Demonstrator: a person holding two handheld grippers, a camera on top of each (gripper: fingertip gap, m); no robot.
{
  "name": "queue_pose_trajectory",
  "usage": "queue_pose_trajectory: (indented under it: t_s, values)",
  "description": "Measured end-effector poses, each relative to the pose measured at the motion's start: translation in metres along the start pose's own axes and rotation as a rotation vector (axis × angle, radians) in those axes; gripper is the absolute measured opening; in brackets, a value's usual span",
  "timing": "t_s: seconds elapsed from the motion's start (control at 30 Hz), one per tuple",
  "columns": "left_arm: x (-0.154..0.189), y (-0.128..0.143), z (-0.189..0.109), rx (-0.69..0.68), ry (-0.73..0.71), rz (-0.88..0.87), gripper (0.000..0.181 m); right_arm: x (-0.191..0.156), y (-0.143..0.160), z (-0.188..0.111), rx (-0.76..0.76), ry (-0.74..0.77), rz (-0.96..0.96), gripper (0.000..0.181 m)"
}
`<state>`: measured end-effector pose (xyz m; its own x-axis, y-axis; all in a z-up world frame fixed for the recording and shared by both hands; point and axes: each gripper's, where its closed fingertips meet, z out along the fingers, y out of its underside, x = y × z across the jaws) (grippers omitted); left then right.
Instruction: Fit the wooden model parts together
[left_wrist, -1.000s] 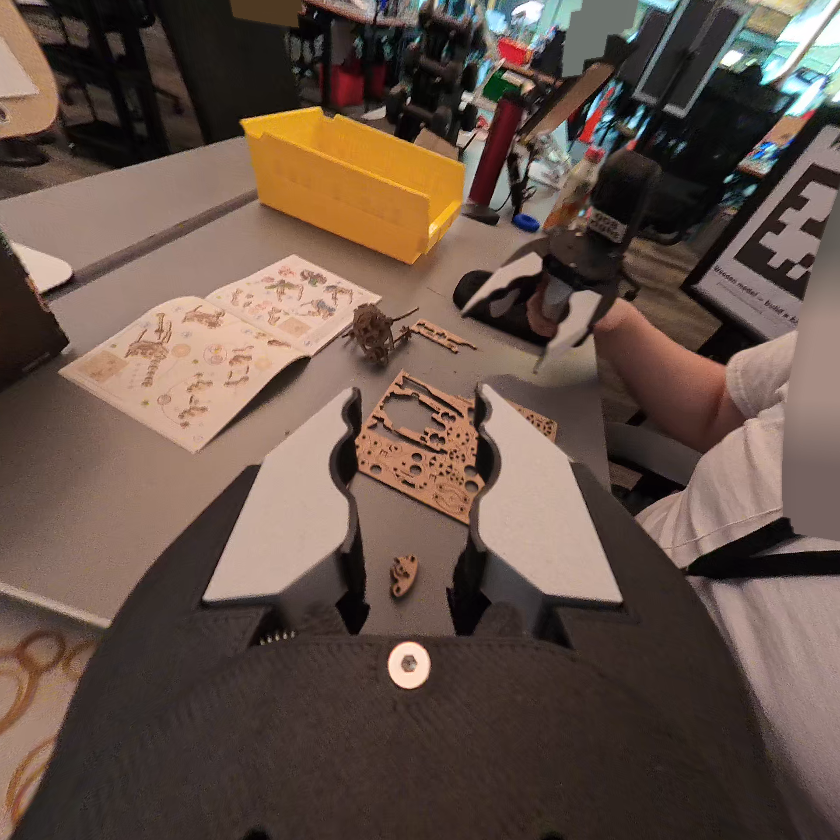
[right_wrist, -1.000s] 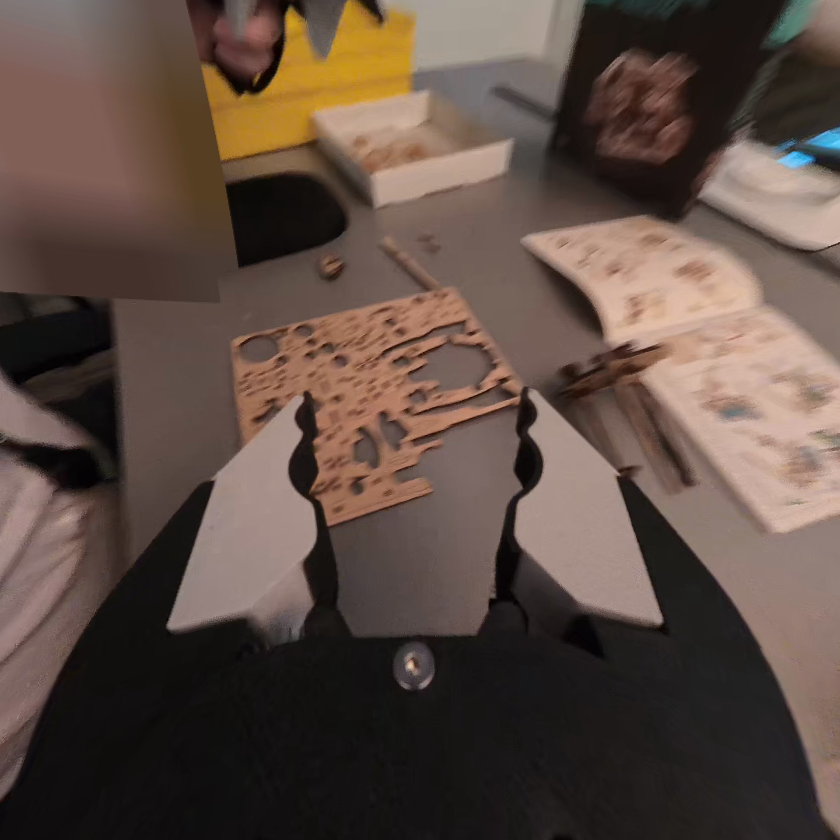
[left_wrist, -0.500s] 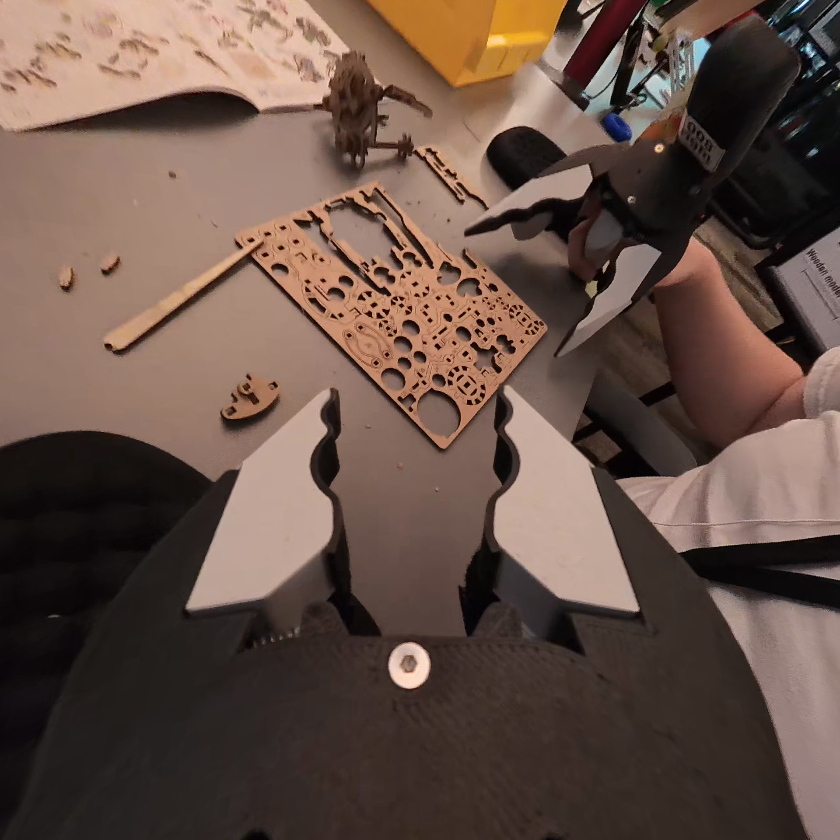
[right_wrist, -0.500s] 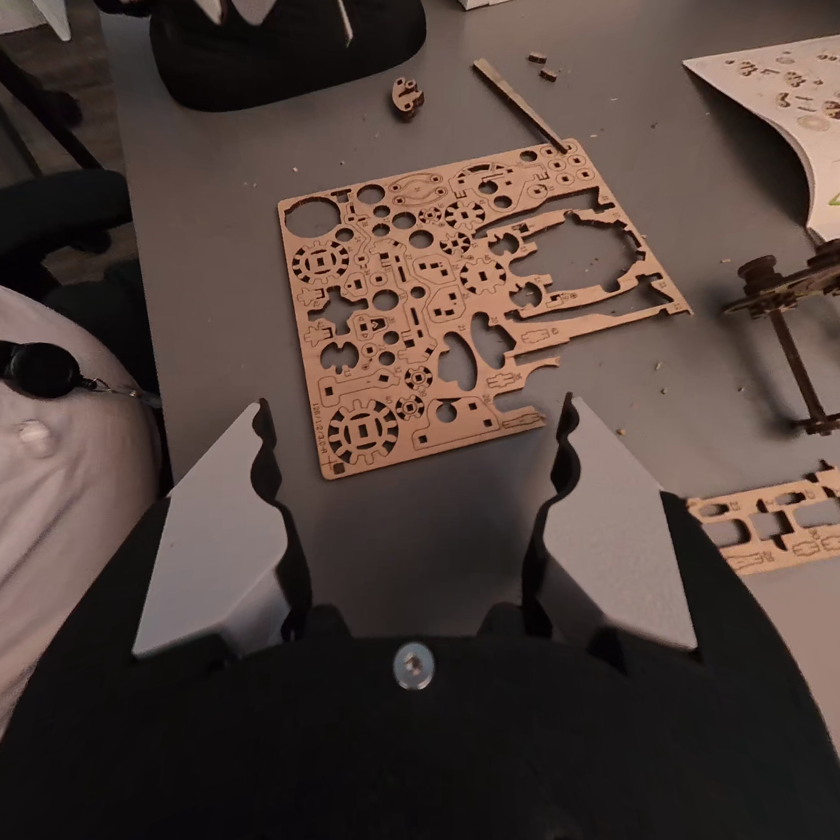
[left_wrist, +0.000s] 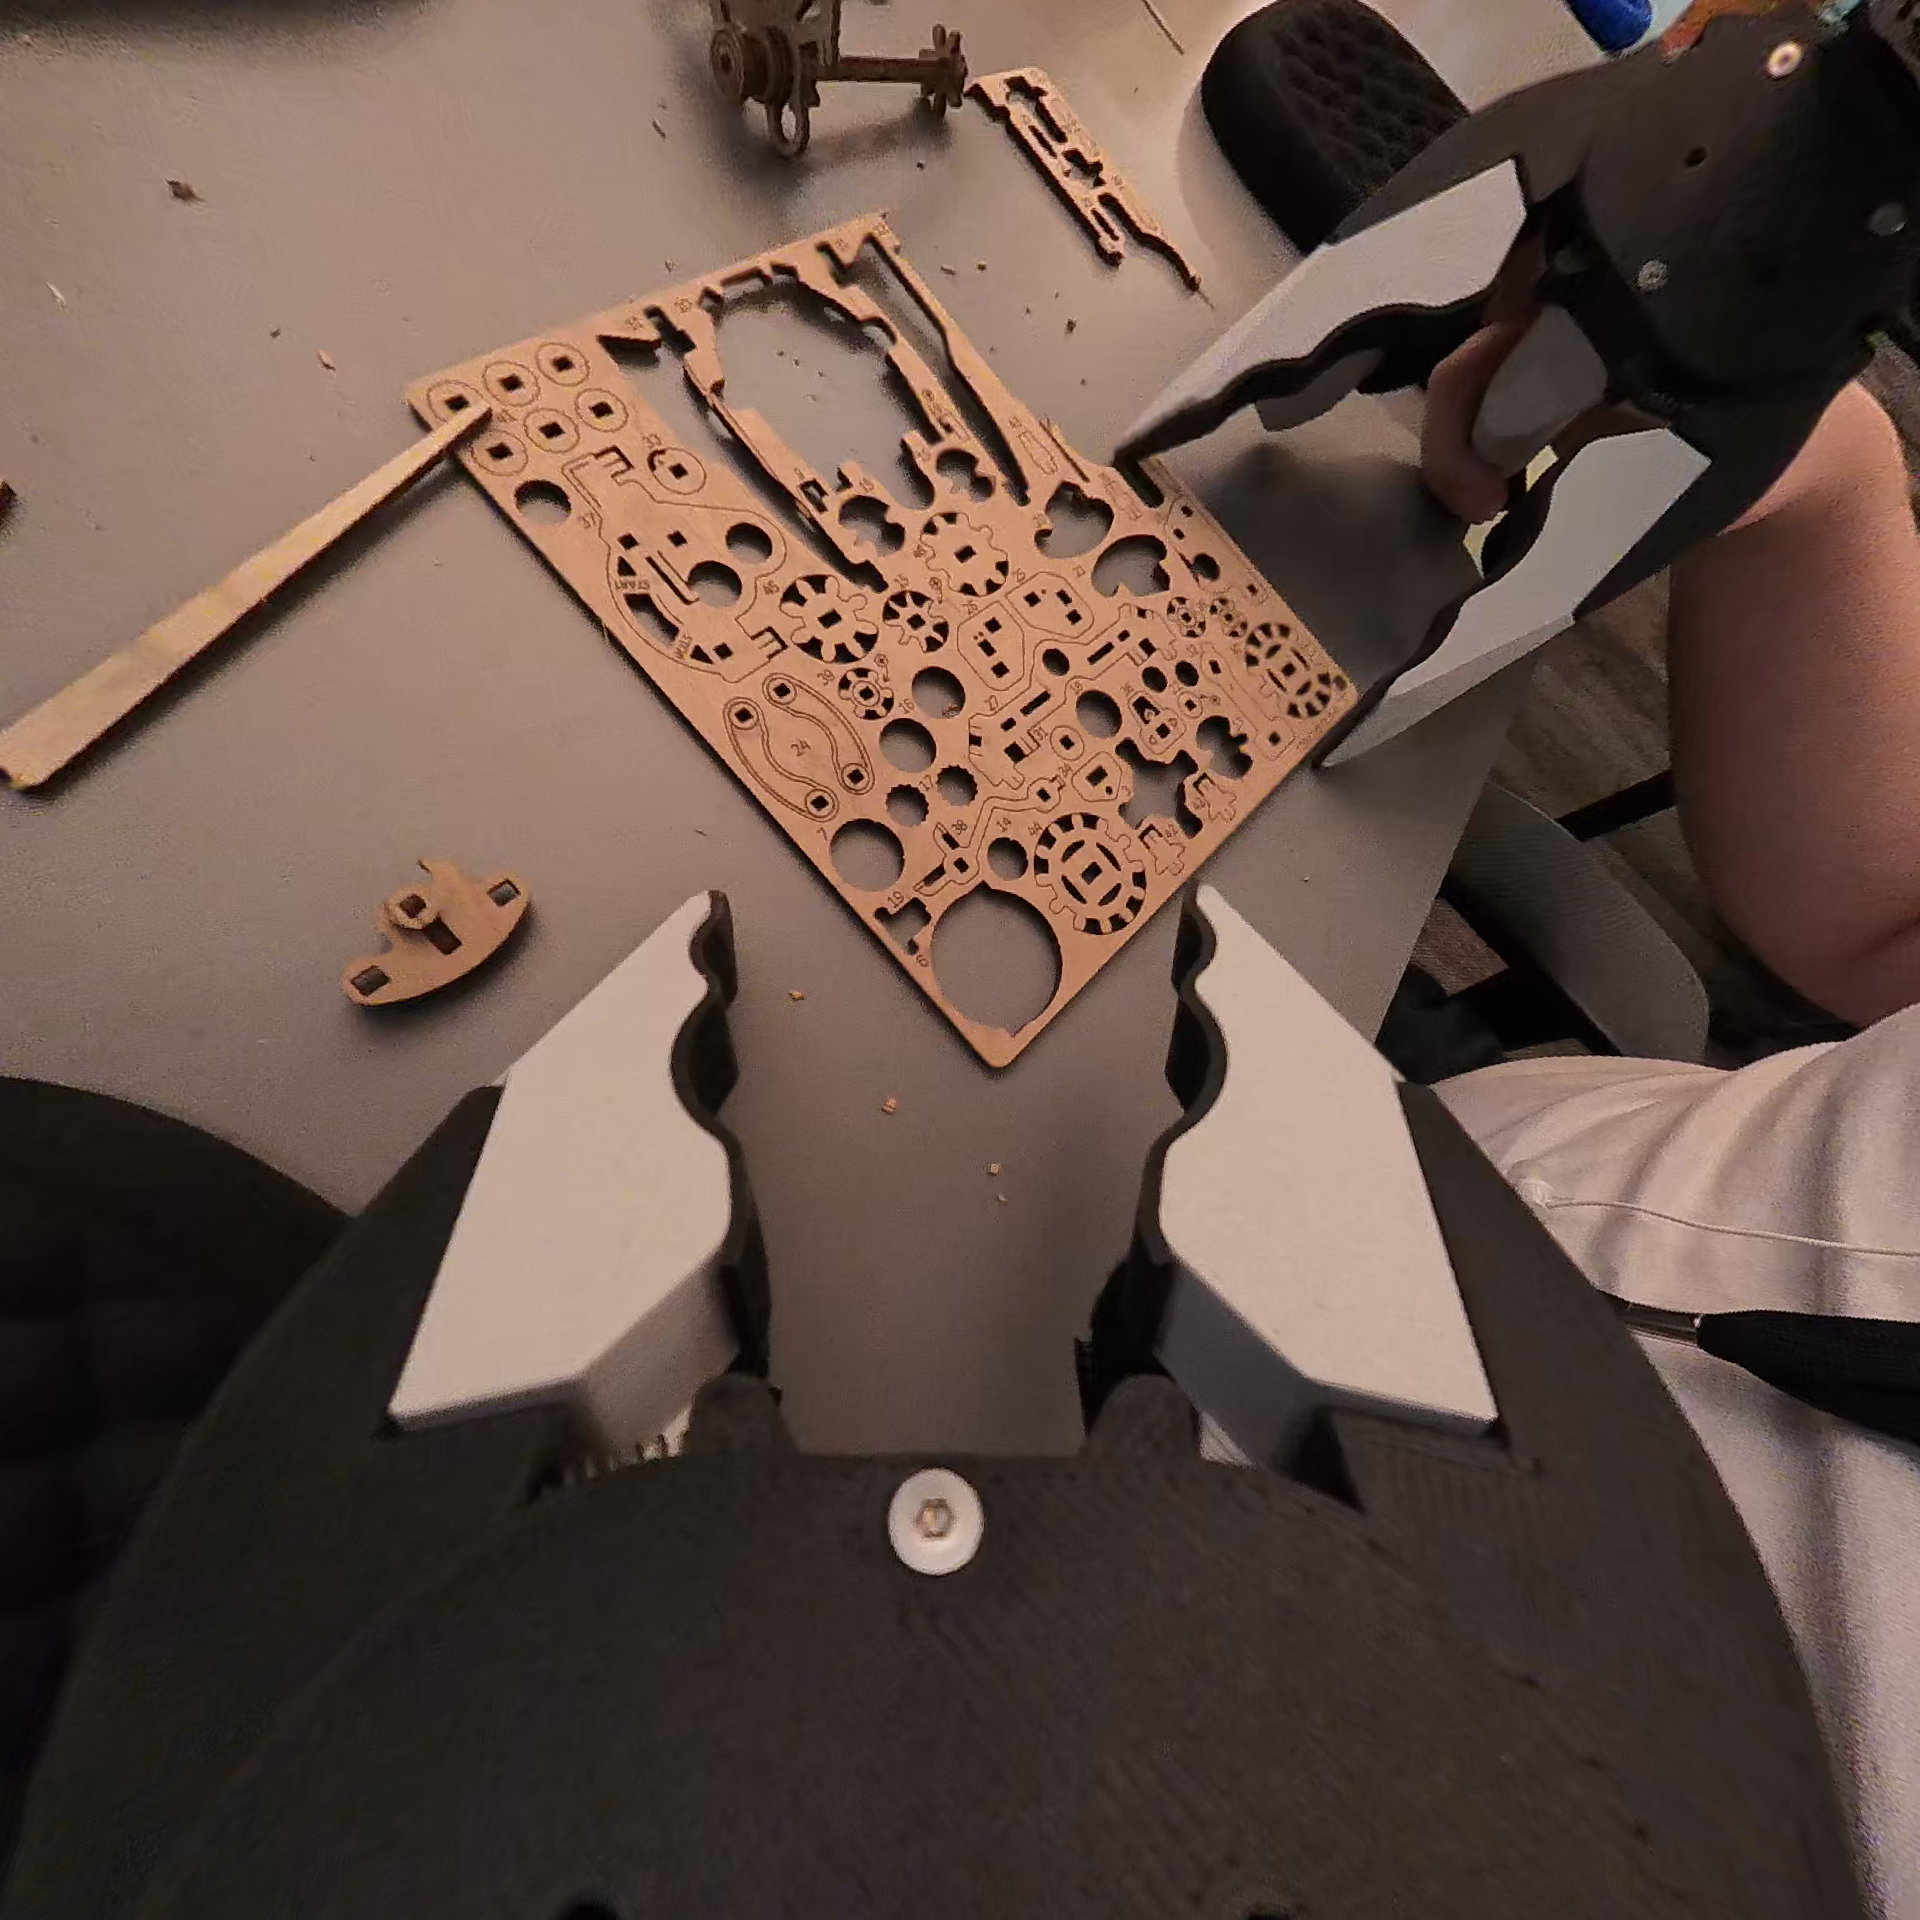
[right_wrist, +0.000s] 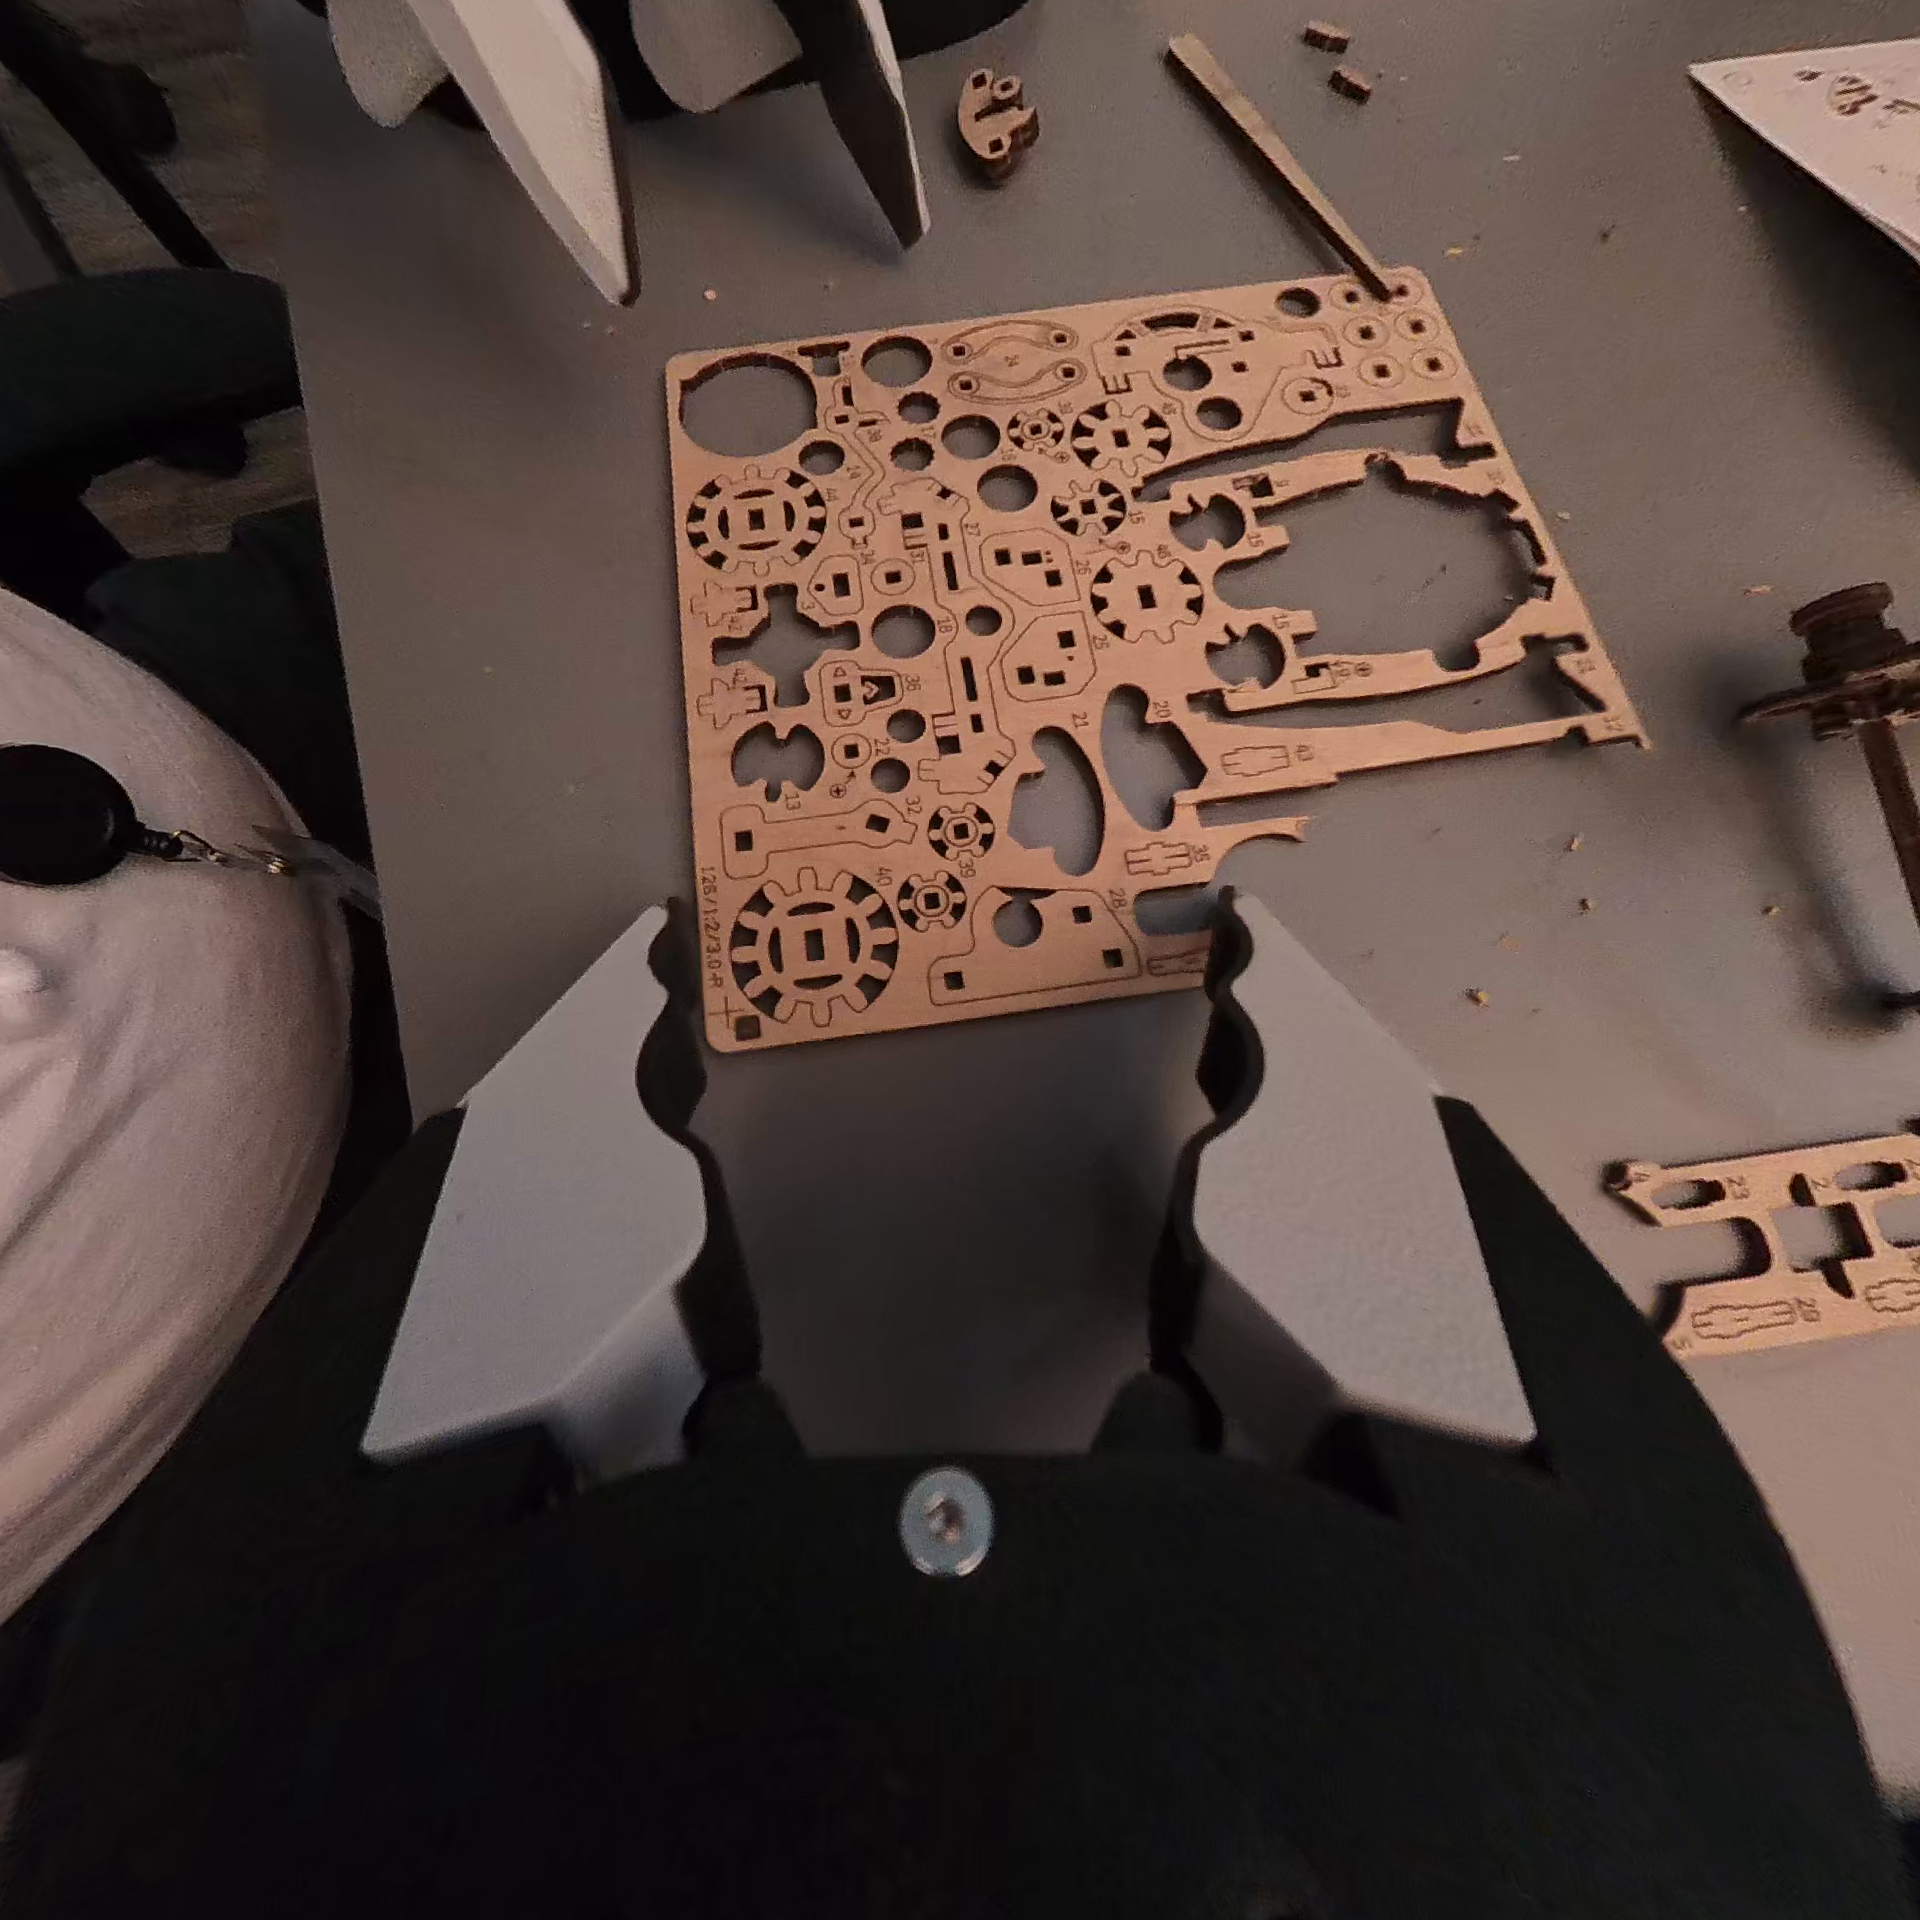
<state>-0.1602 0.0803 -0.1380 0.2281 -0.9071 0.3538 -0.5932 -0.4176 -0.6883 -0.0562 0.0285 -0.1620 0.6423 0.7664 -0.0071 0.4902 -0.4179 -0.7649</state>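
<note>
Both tongs, left tongs (left_wrist: 951, 997) and right tongs (right_wrist: 940, 997), are held agape and empty over the laser-cut parts sheet (right_wrist: 1039, 644) on the desk (left_wrist: 312, 644). Thin sheet webs may be snapped if pinched carelessly.

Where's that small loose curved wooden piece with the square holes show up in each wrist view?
Left wrist view: the small curved wooden piece lies at left, beside the left finger.
Right wrist view: top centre, right of the left gripper's fingers.
Shared landmark: the long wooden strip touching the punched parts sheet.
</note>
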Motion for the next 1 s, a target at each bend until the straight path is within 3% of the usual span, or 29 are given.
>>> queue_pose_trajectory:
  t_s: [0.37, 0.77, 1.0]
  values:
    - [0.013, -0.002, 0.008, 0.001, 0.117, -0.137, 0.077, -0.006, 0.0, -0.001, 0.01, -0.003, 0.004, 0.082]
    - [0.006, -0.008, 0.005, 0.04, 0.167, -0.346, 0.065, -0.007, -0.002, -0.003, 0.026, -0.026, 0.056, 0.081]
    - [0.011, 0.001, -0.006, -0.014, 0.146, -0.255, 0.065, -0.006, -0.007, -0.007, 0.067, -0.081, 0.125, 0.081]
